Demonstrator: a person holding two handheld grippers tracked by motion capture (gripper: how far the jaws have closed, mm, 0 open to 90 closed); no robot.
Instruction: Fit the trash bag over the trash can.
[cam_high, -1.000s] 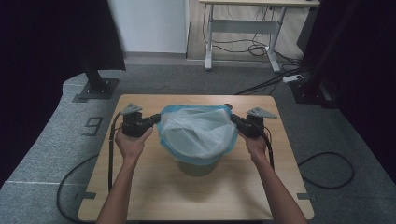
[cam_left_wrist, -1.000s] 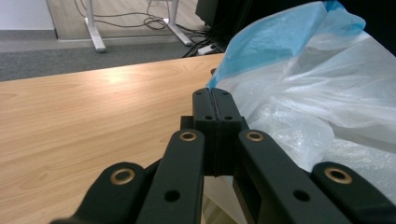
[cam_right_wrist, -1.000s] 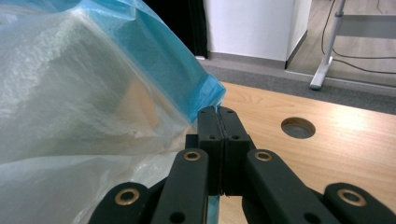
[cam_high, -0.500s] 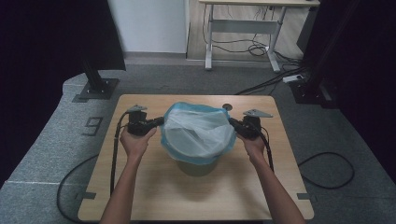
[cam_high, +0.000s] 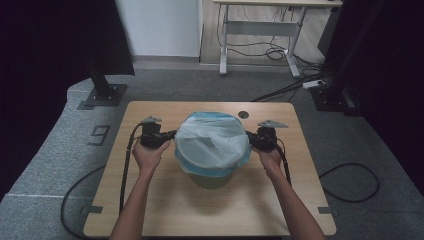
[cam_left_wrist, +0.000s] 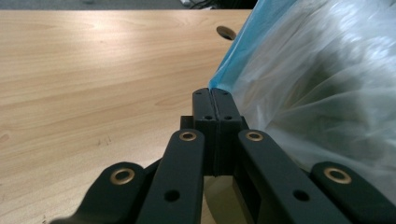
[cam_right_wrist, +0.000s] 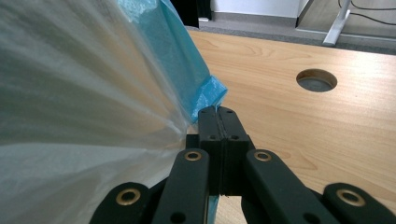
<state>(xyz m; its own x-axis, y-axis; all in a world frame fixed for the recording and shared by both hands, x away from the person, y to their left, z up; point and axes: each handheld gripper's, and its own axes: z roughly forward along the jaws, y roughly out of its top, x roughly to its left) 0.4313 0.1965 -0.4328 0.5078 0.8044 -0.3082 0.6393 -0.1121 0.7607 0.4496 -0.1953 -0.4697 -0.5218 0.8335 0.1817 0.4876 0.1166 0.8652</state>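
at left, our left gripper (cam_high: 170, 136) has its jaws pressed together on the bag (cam_high: 212, 142) hem; at centre, the bag, mouth spread wide and facing up, drapes over the bin (cam_high: 210, 179) mid-table (cam_high: 150, 200), its long axis running gripper to gripper; at right, our right gripper (cam_high: 250, 138) pinches the opposite hem. we judge that the spreading is done and the pulling down is left.

Wooden table (cam_high: 165, 210), light grain, rounded corners, standing on grey carpet (cam_high: 50, 165). Round hole (cam_high: 243, 114) in top near far edge, just beyond bin. Bin (cam_high: 212, 177) stands on table around middle, blue-edged plastic bag (cam_high: 212, 142) spread over its top. Black cables (cam_high: 125, 170) cross tabletop left and right of bin, trailing off near edge.
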